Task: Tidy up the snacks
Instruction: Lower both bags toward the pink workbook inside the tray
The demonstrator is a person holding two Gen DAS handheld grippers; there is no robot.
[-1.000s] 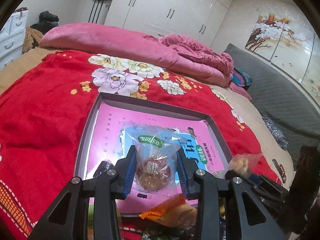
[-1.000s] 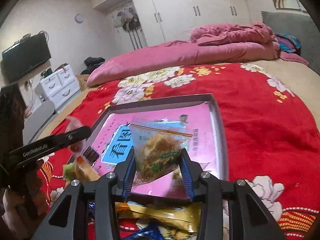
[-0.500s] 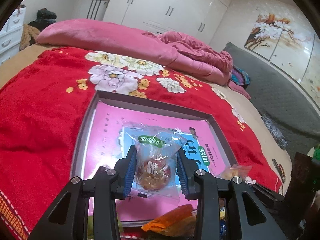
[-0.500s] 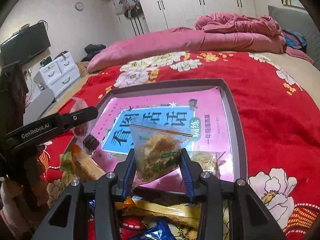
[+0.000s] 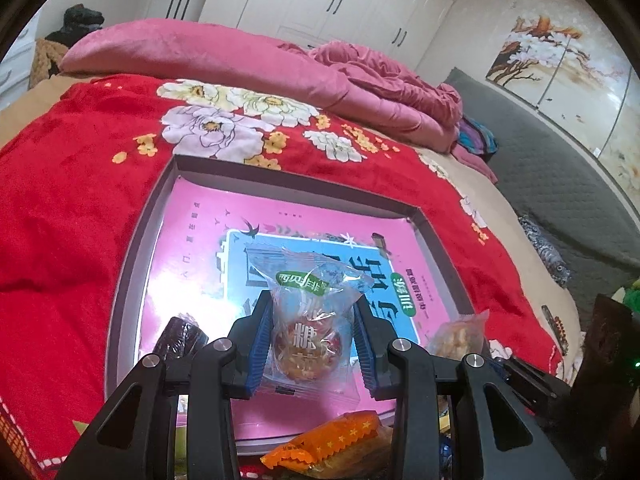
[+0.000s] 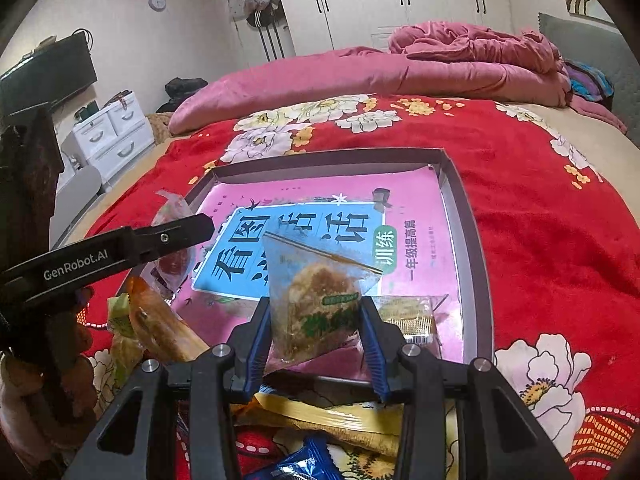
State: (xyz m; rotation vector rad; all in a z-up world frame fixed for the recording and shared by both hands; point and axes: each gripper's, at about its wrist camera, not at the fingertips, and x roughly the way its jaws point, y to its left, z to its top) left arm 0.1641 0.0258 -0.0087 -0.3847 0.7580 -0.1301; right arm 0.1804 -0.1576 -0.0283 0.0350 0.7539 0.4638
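My left gripper (image 5: 310,322) is shut on a clear packet with a green label and a round cake inside (image 5: 308,336), held over the near left part of the grey tray (image 5: 132,248). My right gripper (image 6: 316,322) is shut on a clear packet with a brown pastry (image 6: 320,292), held over the tray's near edge (image 6: 478,280). A pink and blue book (image 5: 280,240) lines the tray. A dark wrapped snack (image 5: 180,336) lies in the tray's near left corner. A small golden packet (image 6: 412,316) lies in the tray near my right gripper.
Loose snacks lie on the red flowered blanket (image 5: 60,184) in front of the tray: an orange packet (image 5: 332,444), yellow packets (image 6: 328,412), a blue packet (image 6: 304,464). Pink bedding (image 5: 240,60) lies behind. A white drawer unit (image 6: 108,136) stands at the left.
Both grippers have moved forward and lower over the tray, each still holding its packet. The left gripper's packet now hangs lower over the book.
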